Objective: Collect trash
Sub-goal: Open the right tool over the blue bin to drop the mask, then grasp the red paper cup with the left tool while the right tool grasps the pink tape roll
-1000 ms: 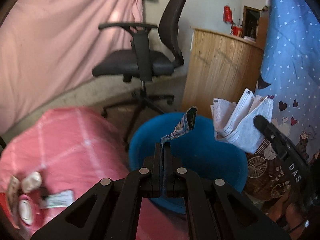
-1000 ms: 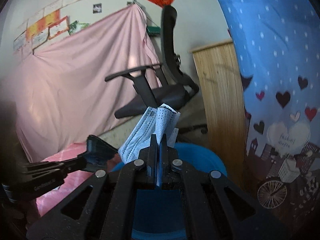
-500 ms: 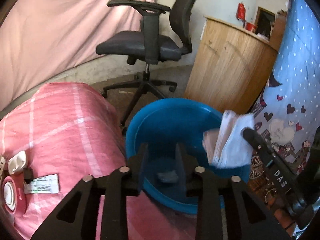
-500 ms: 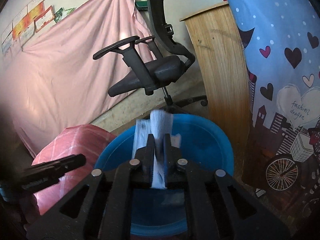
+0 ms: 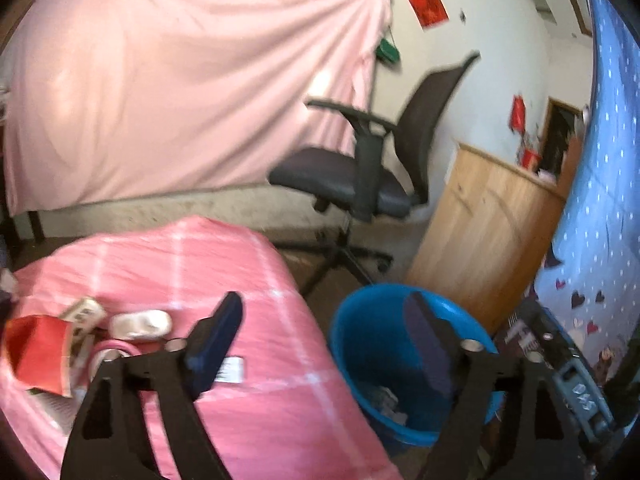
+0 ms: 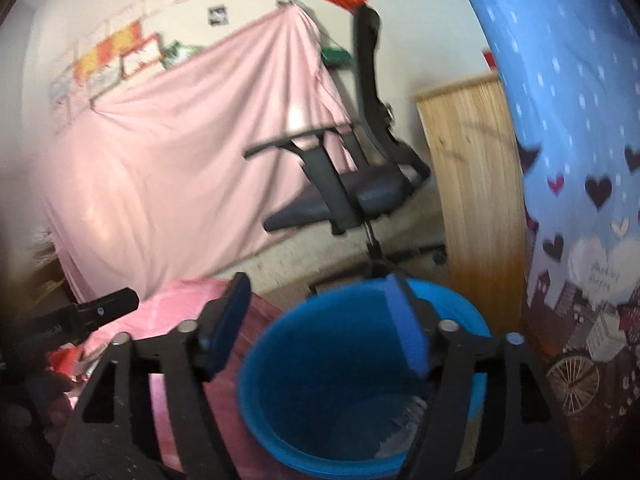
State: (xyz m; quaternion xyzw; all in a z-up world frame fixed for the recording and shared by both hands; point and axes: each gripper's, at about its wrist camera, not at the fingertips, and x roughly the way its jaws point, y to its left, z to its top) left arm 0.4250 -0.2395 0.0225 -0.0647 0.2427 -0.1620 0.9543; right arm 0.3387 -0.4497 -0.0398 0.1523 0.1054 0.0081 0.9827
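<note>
The blue bin [image 6: 360,392] stands upright on the floor, mouth up, just beside the pink cloth [image 5: 248,280]; scraps [image 5: 384,398] lie at its bottom. Both the left gripper [image 5: 324,334] and right gripper [image 6: 318,320] have just been opening and stand wide and empty, where before they pinched a wrapper and a face mask. Lettering is too blurred to read.

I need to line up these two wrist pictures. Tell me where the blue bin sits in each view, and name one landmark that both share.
Left wrist: the blue bin is lower right of centre, beside the pink cloth.
Right wrist: the blue bin is at bottom centre, between the open fingers.
Shared landmark: the black office chair behind it.
</note>
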